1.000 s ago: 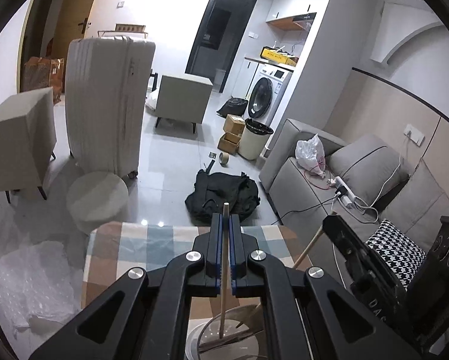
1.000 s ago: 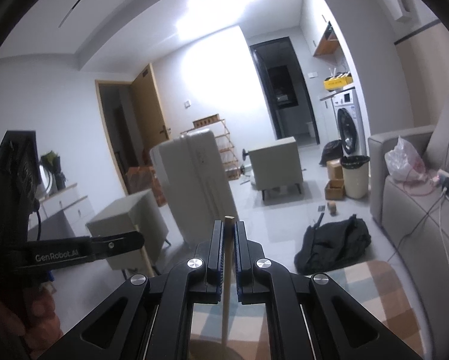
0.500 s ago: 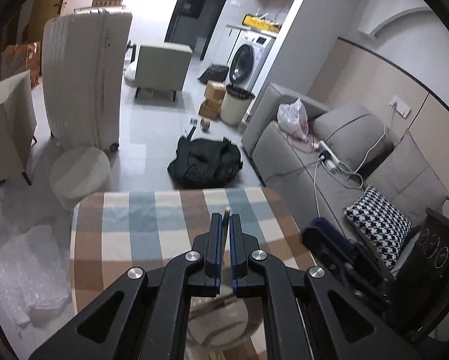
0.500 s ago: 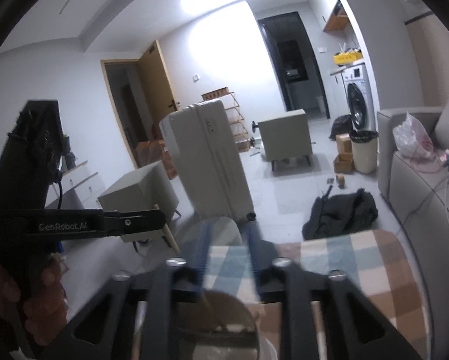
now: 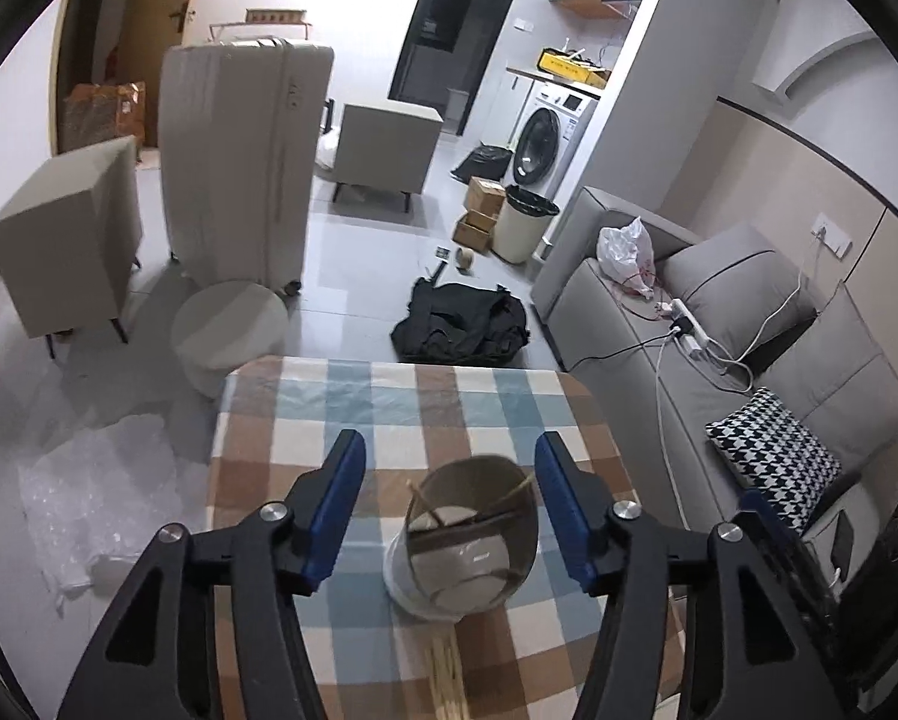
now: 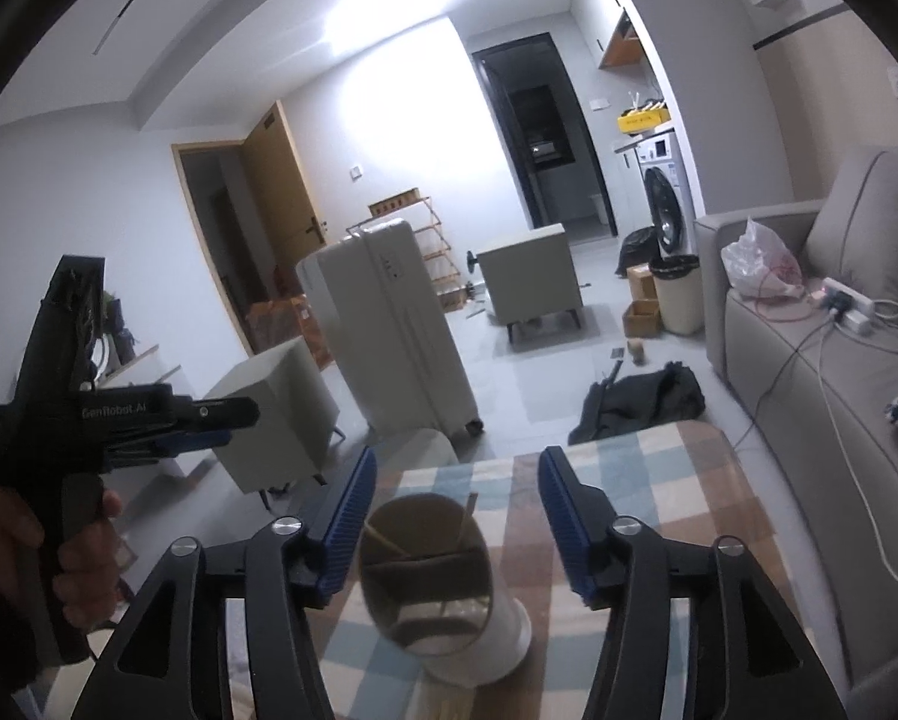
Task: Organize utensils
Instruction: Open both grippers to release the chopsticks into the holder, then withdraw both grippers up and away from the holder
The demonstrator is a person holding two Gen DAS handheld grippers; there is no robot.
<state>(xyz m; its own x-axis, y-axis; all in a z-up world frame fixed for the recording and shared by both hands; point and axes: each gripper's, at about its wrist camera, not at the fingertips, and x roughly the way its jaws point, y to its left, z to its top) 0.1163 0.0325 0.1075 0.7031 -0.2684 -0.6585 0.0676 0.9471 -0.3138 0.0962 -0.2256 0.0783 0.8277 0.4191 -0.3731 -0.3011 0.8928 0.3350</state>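
A white cylindrical utensil holder (image 5: 464, 546) stands on the checked tablecloth (image 5: 389, 408), with thin wooden chopsticks (image 5: 512, 492) leaning inside it. More chopsticks (image 5: 446, 672) lie in a bundle on the cloth near the bottom edge. My left gripper (image 5: 449, 441) hangs above the holder, its jaws opening, with nothing pressed between the blue pads (image 5: 341, 498). In the right wrist view the holder (image 6: 431, 576) sits below my right gripper (image 6: 458, 456), whose jaws are also opening and hold nothing. A hand (image 6: 59, 546) holds the left gripper (image 6: 209, 420) at the left.
A grey sofa (image 5: 719, 360) with a patterned cushion (image 5: 773, 450) and a power strip runs along the table's right side. On the floor beyond lie a black bag (image 5: 461, 324), a round stool (image 5: 227, 324), a white suitcase (image 5: 239, 162) and bubble wrap (image 5: 89, 492).
Both grippers were shut on a chopstick each over the holder. They have let go and spread their jaws, and both have drawn back from the holder, where the chopsticks now rest.
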